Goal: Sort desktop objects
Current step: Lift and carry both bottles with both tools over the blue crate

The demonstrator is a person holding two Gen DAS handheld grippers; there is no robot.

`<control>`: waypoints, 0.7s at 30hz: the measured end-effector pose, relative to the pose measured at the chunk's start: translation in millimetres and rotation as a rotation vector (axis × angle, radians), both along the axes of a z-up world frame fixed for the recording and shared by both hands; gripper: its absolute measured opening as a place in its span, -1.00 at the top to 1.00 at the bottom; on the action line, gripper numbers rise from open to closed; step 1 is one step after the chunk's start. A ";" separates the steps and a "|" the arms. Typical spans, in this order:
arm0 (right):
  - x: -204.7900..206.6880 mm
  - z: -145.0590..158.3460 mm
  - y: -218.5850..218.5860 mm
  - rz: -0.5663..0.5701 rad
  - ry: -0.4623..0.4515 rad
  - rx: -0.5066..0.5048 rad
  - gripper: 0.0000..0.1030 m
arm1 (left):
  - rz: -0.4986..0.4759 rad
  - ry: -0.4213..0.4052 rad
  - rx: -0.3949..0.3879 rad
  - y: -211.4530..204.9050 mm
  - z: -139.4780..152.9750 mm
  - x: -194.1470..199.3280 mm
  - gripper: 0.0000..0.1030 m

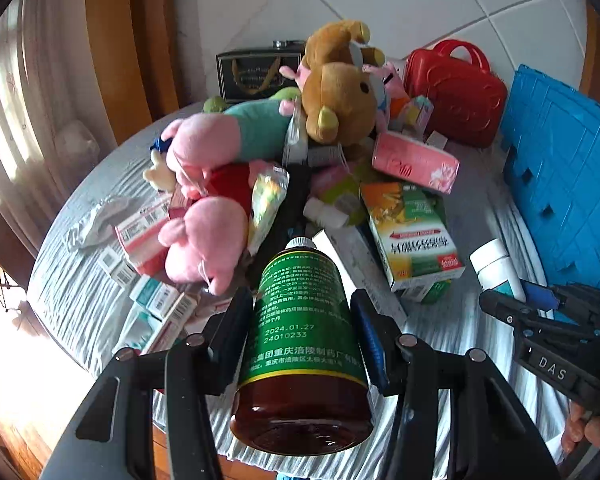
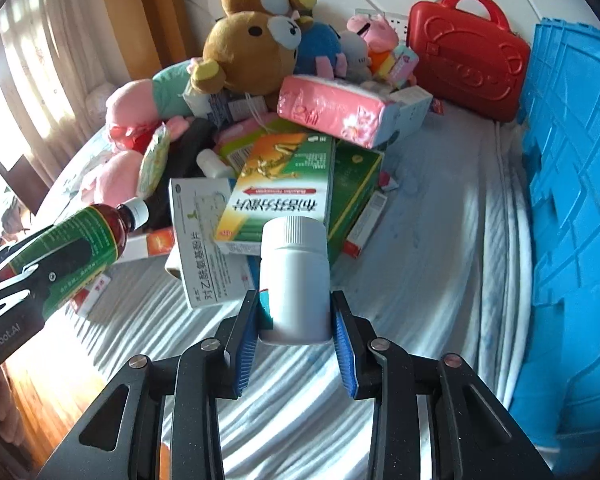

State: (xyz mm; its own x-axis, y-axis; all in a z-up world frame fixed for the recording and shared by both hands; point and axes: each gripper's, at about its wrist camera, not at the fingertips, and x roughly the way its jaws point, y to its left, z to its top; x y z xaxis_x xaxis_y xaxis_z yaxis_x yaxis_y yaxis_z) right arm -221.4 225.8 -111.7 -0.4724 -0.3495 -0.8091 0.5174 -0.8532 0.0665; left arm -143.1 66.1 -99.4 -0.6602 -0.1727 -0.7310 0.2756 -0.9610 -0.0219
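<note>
A brown syrup bottle (image 1: 300, 412) with a green label and white cap lies lengthwise between the pads of my left gripper (image 1: 302, 300), which is shut on it above the striped cloth. The right wrist view shows that syrup bottle (image 2: 88, 232) at the left, in the left gripper (image 2: 40, 272). My right gripper (image 2: 295, 298) is shut on a white pill bottle (image 2: 296, 264) with a ribbed cap, held upright over the cloth. From the left wrist, the white bottle (image 1: 496, 264) and the right gripper (image 1: 540, 308) are at the right.
A heap of medicine boxes (image 2: 284, 184), a pink tissue pack (image 2: 332, 112) and plush toys (image 2: 252, 48) fills the table's far side. A red case (image 2: 472, 52) stands at the back. A blue crate (image 2: 572, 200) lines the right edge. The grey striped tablecloth (image 2: 420, 260) is bare nearby.
</note>
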 end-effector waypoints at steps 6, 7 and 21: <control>13.2 62.5 1.3 -0.041 0.145 -0.048 0.34 | -0.053 0.138 -0.044 8.5 53.1 -0.3 0.03; 16.5 73.5 2.5 -0.051 0.170 -0.055 0.34 | -0.066 0.159 -0.051 10.7 60.8 0.2 0.03; 57.3 199.3 70.8 -0.251 0.443 -0.114 0.34 | -0.322 0.385 -0.036 87.4 142.9 -9.9 0.03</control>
State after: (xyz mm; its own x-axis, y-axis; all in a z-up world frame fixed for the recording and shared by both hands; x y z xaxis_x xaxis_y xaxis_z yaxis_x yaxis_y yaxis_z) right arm -164.0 296.5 87.6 -0.8416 -0.2555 -0.4758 0.2972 -0.9547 -0.0131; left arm -153.0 153.5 43.5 -0.9048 0.0639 -0.4210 -0.0569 -0.9980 -0.0291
